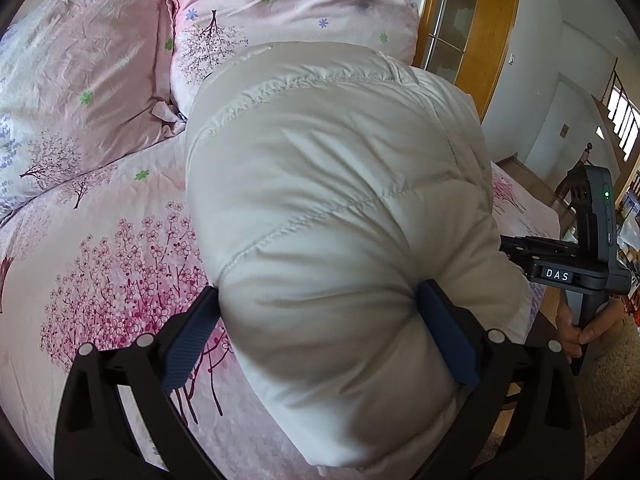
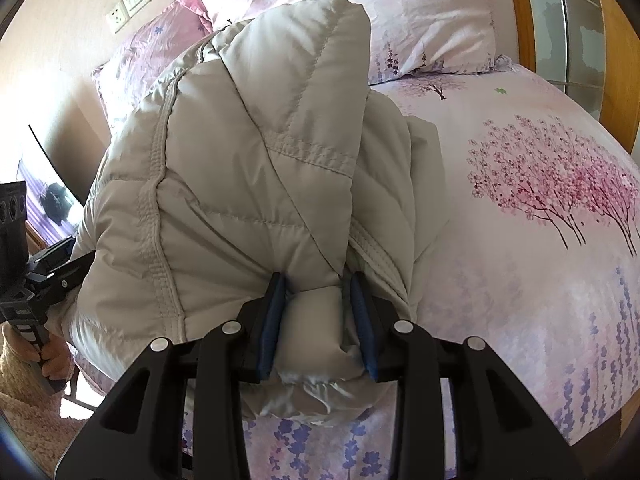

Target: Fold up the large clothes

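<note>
Left wrist view: I am seeing my left claw (image 1: 320, 324) standing wide apart around a bulging fold of the pale puffer jacket (image 1: 340, 184), which is lying bunched on the floral bed (image 1: 100, 240) below two pillows (image 1: 280, 12). Right wrist view: my right claw (image 2: 318, 312) is clamping a narrow padded fold of the jacket's near edge.

Pale grey-beige quilted jacket (image 1: 328, 208), stitched in diagonal channels. Pink bed cover (image 1: 100, 240) printed with magenta blossom trees and lavender sprigs. Pink pillows (image 1: 92, 64) dotted with blue and green flowers. Black tool (image 2: 318, 304) frames, navy ribbed pads (image 1: 190, 340). Honey-coloured wooden door frame (image 1: 476, 40).
</note>
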The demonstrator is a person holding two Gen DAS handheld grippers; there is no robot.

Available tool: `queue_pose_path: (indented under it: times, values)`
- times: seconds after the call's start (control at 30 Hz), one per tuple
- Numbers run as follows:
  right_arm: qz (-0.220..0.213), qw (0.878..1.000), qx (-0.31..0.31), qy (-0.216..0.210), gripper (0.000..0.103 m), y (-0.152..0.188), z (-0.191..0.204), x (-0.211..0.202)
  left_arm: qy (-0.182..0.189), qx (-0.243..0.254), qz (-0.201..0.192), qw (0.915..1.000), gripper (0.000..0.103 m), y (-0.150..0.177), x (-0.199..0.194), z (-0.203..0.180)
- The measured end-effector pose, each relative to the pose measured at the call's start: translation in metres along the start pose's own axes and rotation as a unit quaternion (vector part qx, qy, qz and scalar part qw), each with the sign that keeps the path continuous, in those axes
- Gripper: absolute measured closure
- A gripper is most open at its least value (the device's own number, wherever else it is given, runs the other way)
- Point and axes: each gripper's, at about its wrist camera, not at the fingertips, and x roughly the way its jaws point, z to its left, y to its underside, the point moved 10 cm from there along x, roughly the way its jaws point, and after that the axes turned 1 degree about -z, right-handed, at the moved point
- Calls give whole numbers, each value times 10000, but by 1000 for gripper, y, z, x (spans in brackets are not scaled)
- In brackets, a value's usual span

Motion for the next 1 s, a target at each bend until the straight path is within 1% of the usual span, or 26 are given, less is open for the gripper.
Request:
queue_pose_path:
  times: [0.13, 0.23, 0.27, 0.3, 0.33, 0.37, 0.4, 0.43, 0.47, 0.53, 0.6, 0.7, 0.8, 0.83, 0.9, 0.97, 1.0]
  values:
    - [-34, 9999, 75, -57, 66, -1, -1, -2, -37, 8, -89, 10000, 3, -2, -2, 1]
    - [126, 9998, 143, -100, 64, -8, -1, -10, -203, 122, -197, 9995, 3, -7, -13, 0]
    - [166, 9995, 185, -193, 58, -15, 0, -17, -287, 201, -254, 9991, 3, -11, -18, 0]
    - [113, 9993, 221, -286, 55, -21, 2, -22, -323, 248, -294, 9987, 3, -13, -21, 0]
    - [-11, 9988, 280, -412, 45, -31, 3, -29, -340, 273, -325, 9985, 3, -16, -24, 1]
    - [-151, 9981, 340, -484, 32, -42, 3, -36, -348, 273, -356, 9984, 3, -19, -26, 2]
    - [-322, 9971, 426, -540, 28, -59, 2, -45, -351, 247, -415, 9982, 3, -25, -29, 6]
    - [-355, 9964, 477, -598, 26, -68, 1, -47, -360, 206, -472, 9980, 2, -31, -31, 9]
    - [-330, 9950, 578, -741, 24, -81, 1, -48, -394, 157, -547, 9976, 2, -37, -33, 14]
    - [-215, 9931, 737, -891, 19, -98, -1, -42, -562, 16, -681, 9961, 2, -51, -36, 28]
    - [-88, 9920, 880, -905, 19, -115, -5, -29, -638, -169, -683, 9955, 2, -63, -32, 43]
    - [85, 9896, 1072, -955, 19, -136, -11, -6, -430, -475, -489, 9967, 2, -72, -20, 55]
    - [234, 9858, 1248, -1096, 19, -142, -9, 13, -264, -622, -373, 9970, 2, -74, -9, 58]
    - [263, 9853, 1275, -1106, 20, -143, -8, 17, -206, -650, -359, 9970, 2, -74, -7, 58]
    - [293, 9847, 1312, -1107, 28, -146, -7, 28, -166, -664, -343, 9971, 2, -76, -3, 58]
    - [293, 9817, 1309, -1354, 70, -149, 0, 30, -176, -644, -356, 9971, 2, -76, -2, 57]
    - [221, 9819, 1245, -1410, 73, -150, 4, 28, -213, -629, -373, 9971, 2, -78, -2, 57]
